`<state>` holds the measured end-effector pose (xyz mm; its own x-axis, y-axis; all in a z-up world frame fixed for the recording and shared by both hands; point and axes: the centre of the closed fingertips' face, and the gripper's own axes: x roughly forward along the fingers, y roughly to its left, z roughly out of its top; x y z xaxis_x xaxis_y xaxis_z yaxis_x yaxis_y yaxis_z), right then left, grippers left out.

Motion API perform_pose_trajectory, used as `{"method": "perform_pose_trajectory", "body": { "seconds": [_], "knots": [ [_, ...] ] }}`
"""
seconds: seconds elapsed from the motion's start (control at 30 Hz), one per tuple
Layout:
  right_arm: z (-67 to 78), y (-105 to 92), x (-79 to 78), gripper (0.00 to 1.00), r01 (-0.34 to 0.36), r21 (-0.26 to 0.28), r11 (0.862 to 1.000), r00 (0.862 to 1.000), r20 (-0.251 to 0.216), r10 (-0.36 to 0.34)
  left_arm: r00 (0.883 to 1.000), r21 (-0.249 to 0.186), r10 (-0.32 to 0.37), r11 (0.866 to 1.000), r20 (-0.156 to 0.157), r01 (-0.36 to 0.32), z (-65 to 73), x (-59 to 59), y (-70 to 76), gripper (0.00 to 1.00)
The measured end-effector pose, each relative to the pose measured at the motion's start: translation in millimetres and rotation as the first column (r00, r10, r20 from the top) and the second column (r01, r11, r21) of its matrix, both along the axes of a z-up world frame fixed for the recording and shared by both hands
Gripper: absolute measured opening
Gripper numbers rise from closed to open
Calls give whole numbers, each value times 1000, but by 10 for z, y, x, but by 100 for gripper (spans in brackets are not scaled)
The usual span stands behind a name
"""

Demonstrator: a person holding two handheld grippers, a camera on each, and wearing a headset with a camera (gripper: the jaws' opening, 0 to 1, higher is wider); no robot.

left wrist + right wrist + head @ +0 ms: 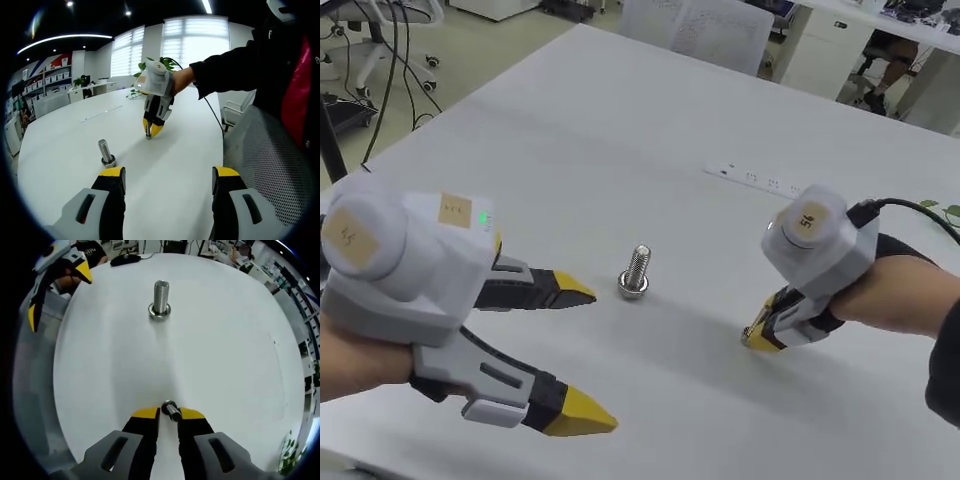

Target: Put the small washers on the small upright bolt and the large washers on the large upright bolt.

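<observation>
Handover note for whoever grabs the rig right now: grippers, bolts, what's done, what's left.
Left hand-held gripper: open, empty, over the table left of the large bolt.
Right hand-held gripper: shut on the small bolt, tips down at the table surface.
Large bolt: upright mid-table, apart from both grippers. A ring sits at its base, and I cannot tell whether it is a washer or the bolt's own flange.
Done: large bolt stands.
Left: probably release the small bolt upright, then sort the washers onto both bolts.
</observation>
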<state>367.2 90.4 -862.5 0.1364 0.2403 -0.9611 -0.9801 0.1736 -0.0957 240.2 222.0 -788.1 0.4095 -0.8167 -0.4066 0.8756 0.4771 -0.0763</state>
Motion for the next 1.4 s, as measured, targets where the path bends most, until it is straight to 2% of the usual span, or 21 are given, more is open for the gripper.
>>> {"method": "perform_pose_trajectory", "body": {
  "seconds": [0.27,0.57,0.7,0.83,1.03,1.13,1.33,1.4],
  "knots": [
    [39,-30,6,24,27,29,999,1000,15,-28,1000,-5,1,1000,-2,-1,4,1,-10,70],
    [61,-54,-62,52,59,91,994,998,18,-61,1000,-13,1,1000,-2,-1,24,-3,-10,70],
    [116,-26,-109,68,72,139,988,996,40,-79,1000,-18,4,1000,-1,-4,32,-4,-3,70],
    [159,-7,-114,77,68,173,983,994,67,-81,1000,-22,8,1000,-2,-8,34,-8,10,70],
    [248,84,-210,81,86,239,967,992,71,-105,1000,-32,17,999,0,-17,62,0,41,71],
    [309,118,-257,84,104,286,953,988,81,-132,1000,-36,26,999,0,-26,71,8,63,71],
    [359,80,-399,85,136,332,933,981,88,-174,999,-43,40,998,-1,-40,93,21,107,71],
    [362,68,-455,85,153,354,923,978,80,-192,999,-44,44,998,-4,-44,94,23,120,72]
  ]
}}
